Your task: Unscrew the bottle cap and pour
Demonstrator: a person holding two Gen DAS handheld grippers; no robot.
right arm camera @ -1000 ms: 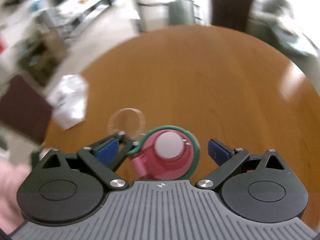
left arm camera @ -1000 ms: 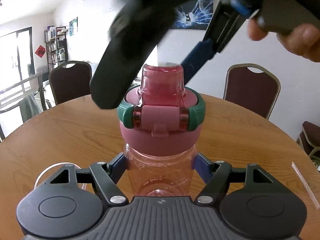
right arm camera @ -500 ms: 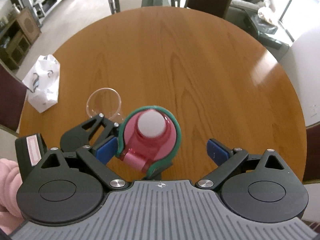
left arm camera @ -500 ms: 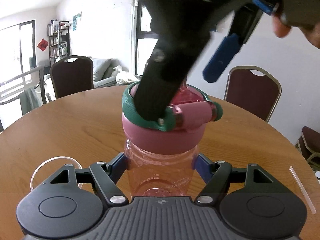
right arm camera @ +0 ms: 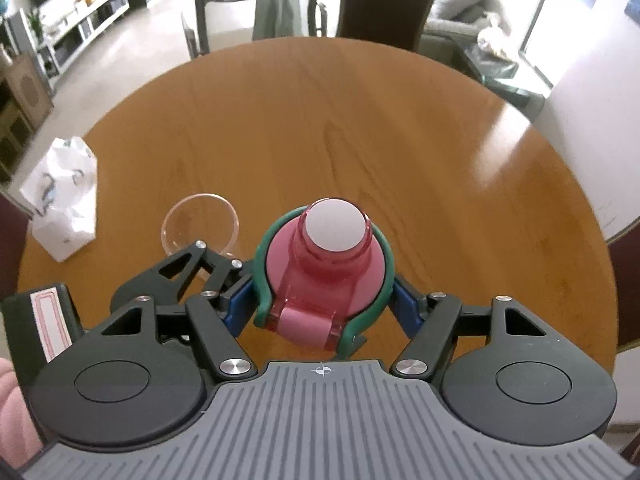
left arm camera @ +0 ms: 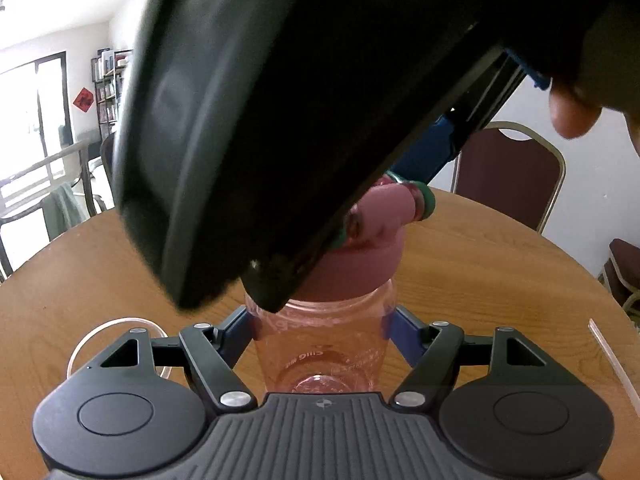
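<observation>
— Left claw first (left arm camera: pixel 320 328): from its wrist view we see both blue pads clenched on the clear body of the bottle (left arm camera: pixel 320 344), which stands upright on the table (left arm camera: pixel 500 280), well in from the edge. Our right claw fills the top of this view, coming down over the pink cap (left arm camera: pixel 360 268).

— And from the right wrist view we look straight down the bottle's long axis. Right claw (right arm camera: pixel 322 300) straddles the cap (right arm camera: pixel 326 264), pads pressed on either side of the green ring, so we judge it clenched on the cap.

— Then the twist turns about that vertical axis, with the left claw bracing.

— The clear cup (right arm camera: pixel 200 226) sits just left of the bottle, towards the table's left edge, near a white bag (right arm camera: pixel 64 204).
</observation>
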